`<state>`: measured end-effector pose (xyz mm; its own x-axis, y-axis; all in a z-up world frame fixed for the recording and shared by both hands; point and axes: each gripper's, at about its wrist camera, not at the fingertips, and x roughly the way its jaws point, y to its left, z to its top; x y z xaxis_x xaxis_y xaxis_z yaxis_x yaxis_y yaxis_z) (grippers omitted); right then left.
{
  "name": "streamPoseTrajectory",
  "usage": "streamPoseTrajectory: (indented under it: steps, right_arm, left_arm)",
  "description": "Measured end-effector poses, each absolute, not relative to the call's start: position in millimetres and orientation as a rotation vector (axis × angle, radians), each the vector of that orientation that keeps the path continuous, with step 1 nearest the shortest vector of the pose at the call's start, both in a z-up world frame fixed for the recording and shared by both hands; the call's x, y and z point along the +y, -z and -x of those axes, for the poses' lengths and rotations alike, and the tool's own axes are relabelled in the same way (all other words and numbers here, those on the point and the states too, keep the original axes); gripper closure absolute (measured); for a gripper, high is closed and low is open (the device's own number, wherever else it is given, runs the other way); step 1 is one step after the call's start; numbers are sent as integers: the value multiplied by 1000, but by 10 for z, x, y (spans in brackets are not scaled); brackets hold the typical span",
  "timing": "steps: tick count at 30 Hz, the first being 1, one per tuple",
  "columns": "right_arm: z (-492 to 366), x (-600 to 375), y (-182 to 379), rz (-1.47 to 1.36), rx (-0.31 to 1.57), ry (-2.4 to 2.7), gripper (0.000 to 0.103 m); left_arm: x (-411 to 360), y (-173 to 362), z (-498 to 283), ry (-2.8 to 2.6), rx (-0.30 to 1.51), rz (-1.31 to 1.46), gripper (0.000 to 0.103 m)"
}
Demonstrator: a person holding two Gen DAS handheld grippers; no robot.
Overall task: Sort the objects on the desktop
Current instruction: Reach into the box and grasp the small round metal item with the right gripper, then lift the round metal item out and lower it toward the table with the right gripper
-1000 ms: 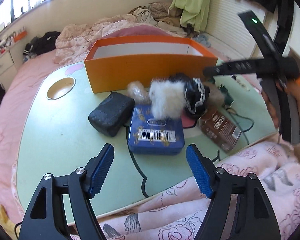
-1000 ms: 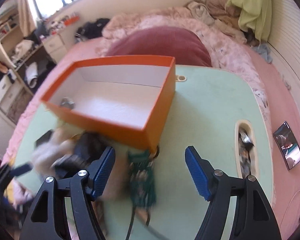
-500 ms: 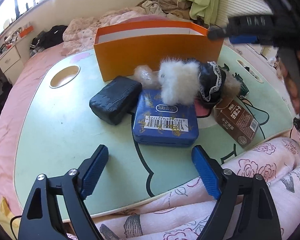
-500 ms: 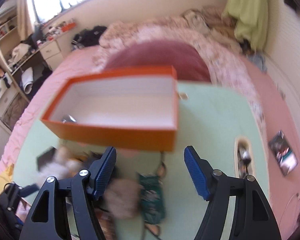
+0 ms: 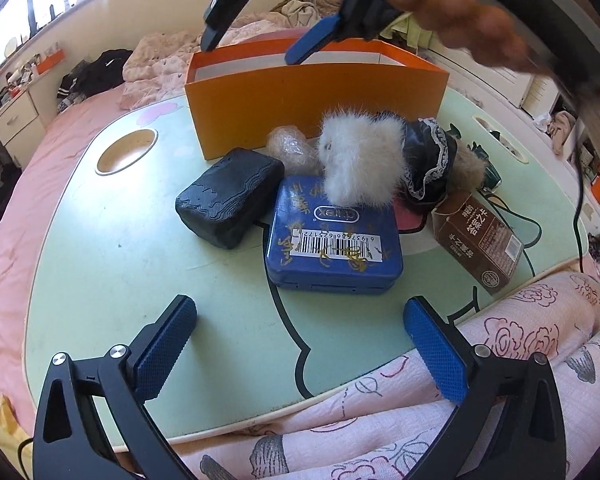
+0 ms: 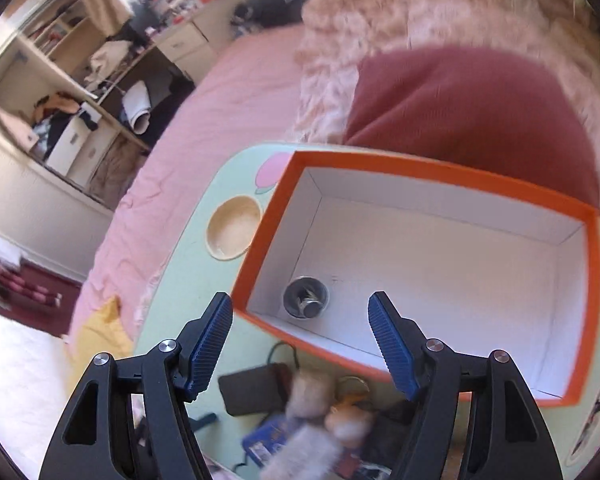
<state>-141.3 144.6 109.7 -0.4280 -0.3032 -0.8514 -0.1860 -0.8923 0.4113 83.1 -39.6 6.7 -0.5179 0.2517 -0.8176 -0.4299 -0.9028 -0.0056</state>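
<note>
An orange box [image 5: 316, 102] stands at the back of the green lap table [image 5: 112, 264]. In front of it lie a black pouch [image 5: 230, 198], a blue tin [image 5: 334, 242], a white furry toy [image 5: 360, 160], a black lace item [image 5: 428, 156] and a brown carton [image 5: 478, 244]. My left gripper [image 5: 300, 344] is open and empty, low near the table's front edge. My right gripper [image 6: 300, 344] is open and empty above the box [image 6: 440, 276]; it shows in the left wrist view [image 5: 256, 32]. A small metal cup [image 6: 306, 298] lies inside the box.
A round cup recess [image 5: 126, 152] sits at the table's left; it also shows in the right wrist view [image 6: 234, 232]. A clear plastic wad [image 5: 292, 150] lies by the box. Cables [image 5: 576, 184] trail on the right. Pink bedding [image 5: 380, 432] surrounds the table.
My right gripper has swung left over the box and now looks down into its left end. My left gripper has moved closer to the tin.
</note>
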Motion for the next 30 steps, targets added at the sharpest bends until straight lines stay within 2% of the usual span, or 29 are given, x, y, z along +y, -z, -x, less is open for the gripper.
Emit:
streamPoseTrajectory:
  steps: [2,5,11,12,13,14,22,27,30]
  right_arm:
    - [1598,1434,-1022,-1750,-652,2486,36]
    - [1734,1436,-871,-1833,-697,2397,44]
    - [1803,1338,-554,-1911,-731,2263,42]
    - [1809,1345,-563,-1914,-701,2294,50]
    - [1808,1351,-571,-1932,-664,2331,66]
    - [1799,1353,-571,-1946,-641,2356,76]
    - [1742,1506,-614,-1831,-757,2407,77]
    - [1443,1675,-1022,-1636,-842,2477,77]
    - [1026,1691,-1362,-1533,-774,2554,77]
  left_arm:
    - [-409,-68,-825,-2426,274,1256,0]
    - [-428,-71,-817,-2428,270,1246,0]
    - [-412,-77,-856,-2429,265,1245,0]
    - [-424,-78,-858,-2429,263,1245,0]
    - [-425,-79,-861,-2429,264,1244,0]
    - [-424,-79,-864,-2429,265,1244,0]
    - [-416,-78,-867,-2430,264,1243,0]
    - [-417,-77,-866,-2430,264,1244,0]
    - [-423,-77,-865,-2430,264,1243,0]
